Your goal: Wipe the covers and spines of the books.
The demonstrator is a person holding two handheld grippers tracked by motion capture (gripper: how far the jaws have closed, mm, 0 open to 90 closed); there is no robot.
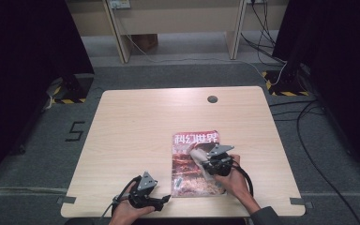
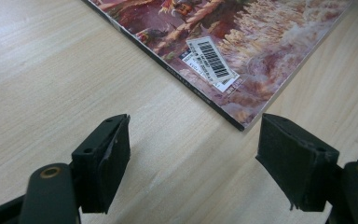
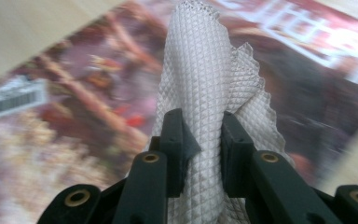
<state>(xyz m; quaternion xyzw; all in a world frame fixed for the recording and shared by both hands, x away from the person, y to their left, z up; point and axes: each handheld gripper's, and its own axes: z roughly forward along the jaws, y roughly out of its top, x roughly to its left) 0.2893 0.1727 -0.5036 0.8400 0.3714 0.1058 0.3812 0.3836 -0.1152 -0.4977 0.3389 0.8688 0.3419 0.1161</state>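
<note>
Clenching a soft, light cloth (image 3: pixel 205 84) mid-frame, the right gripper (image 3: pixel 204 140) is dragging it over the flat, slick magazine (image 1: pixel 194 164) lying lower right of centre on the counter (image 1: pixel 136 122); the left gripper (image 2: pixel 191 154) is waiting, jaws released.

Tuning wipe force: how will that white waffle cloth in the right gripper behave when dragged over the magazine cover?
Probably floppy: the cloth bunches and folds where the right gripper pinches it. It looks thin and light, so it should trail rather than push. Its textured weave may drag a little on the glossy magazine, which lies loose on the table and might slide.
</note>
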